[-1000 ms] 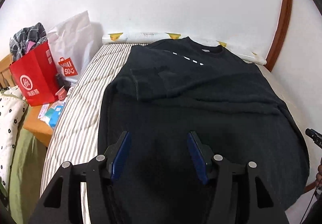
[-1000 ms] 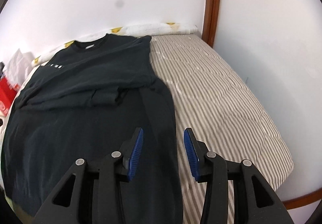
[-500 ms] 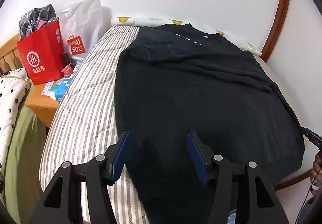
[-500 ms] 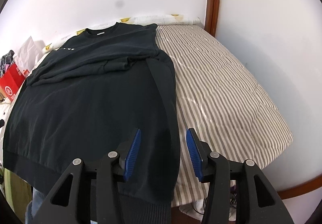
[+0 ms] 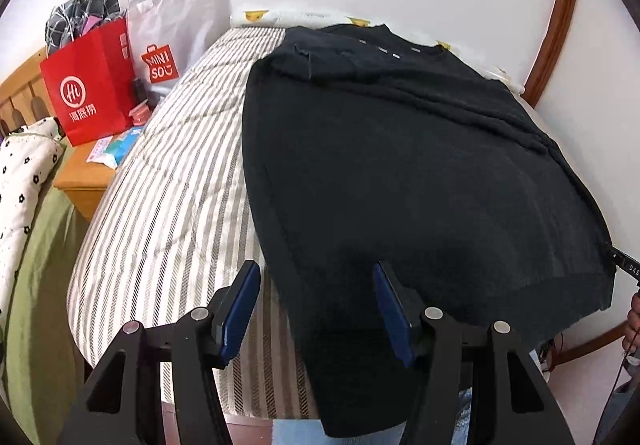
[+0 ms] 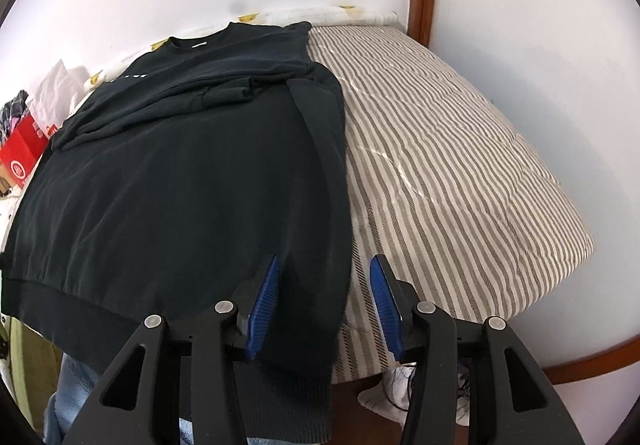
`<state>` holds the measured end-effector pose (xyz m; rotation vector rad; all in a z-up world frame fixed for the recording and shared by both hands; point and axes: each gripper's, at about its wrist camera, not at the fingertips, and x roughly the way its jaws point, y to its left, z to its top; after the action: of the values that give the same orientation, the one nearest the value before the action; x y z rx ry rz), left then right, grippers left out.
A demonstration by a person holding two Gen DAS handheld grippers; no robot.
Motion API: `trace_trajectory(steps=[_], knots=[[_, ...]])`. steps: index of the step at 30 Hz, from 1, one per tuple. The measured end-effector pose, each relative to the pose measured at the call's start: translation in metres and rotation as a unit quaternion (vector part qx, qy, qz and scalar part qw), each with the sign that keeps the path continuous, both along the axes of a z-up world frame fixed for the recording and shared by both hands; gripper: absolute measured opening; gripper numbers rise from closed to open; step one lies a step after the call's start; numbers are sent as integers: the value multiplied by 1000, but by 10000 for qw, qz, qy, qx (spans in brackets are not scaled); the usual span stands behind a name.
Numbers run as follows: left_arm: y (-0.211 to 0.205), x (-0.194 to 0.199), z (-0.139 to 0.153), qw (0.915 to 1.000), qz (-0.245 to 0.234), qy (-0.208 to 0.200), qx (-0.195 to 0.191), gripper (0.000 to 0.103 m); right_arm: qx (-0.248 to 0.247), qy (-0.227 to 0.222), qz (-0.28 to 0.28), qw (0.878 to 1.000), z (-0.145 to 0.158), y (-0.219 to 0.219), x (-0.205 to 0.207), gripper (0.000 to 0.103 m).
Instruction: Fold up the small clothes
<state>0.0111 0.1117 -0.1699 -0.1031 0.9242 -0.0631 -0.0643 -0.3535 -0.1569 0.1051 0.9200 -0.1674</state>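
Note:
A black sweatshirt (image 5: 408, 173) lies flat on the striped bed (image 5: 176, 181), collar at the far wall, both sleeves folded across its chest, hem hanging over the near edge. It also shows in the right wrist view (image 6: 188, 181). My left gripper (image 5: 316, 305) is open and empty above the hem's left corner. My right gripper (image 6: 324, 297) is open and empty above the hem's right corner, at the sweatshirt's right side edge.
A red paper bag (image 5: 88, 89) and a white shopping bag (image 5: 168, 41) stand on a wooden bedside table (image 5: 86, 177) at the left. Bare striped quilt (image 6: 452, 173) lies right of the sweatshirt. White walls and a curved wooden frame (image 5: 556, 25) close the far side.
Both grippers have pulled back toward the near edge of the bed, from over the sweatshirt's middle to its hem. Both stay open. The sweatshirt has not moved.

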Motion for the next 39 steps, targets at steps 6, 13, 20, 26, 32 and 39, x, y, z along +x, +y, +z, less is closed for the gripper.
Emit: trace_trajectory(steps=[6,13,20,26,32,39], knots=[[-2,-3,-5,10000,-41,-9,22,56,91,65,56,9999,-11,-2,-6,46],[7,-2,-5,9995,-83,-104,-304,56,148,-51,154,9998,-13,-1,-5,46],[1,12,-6,9996,-94,-137,-248,55,343,-190,98,9992,-14,-6,-2,46],[-4,24,-7,9998,-86,-167,-81,54,459,-215,97,9987,-14,-10,12,46],[-4,35,-7,9999,61,-161,14,39,410,-243,158,9987,-14,-5,36,33],[1,49,-5,9997,165,-3,-152,12,700,-245,171,9971,-14,-2,59,7]])
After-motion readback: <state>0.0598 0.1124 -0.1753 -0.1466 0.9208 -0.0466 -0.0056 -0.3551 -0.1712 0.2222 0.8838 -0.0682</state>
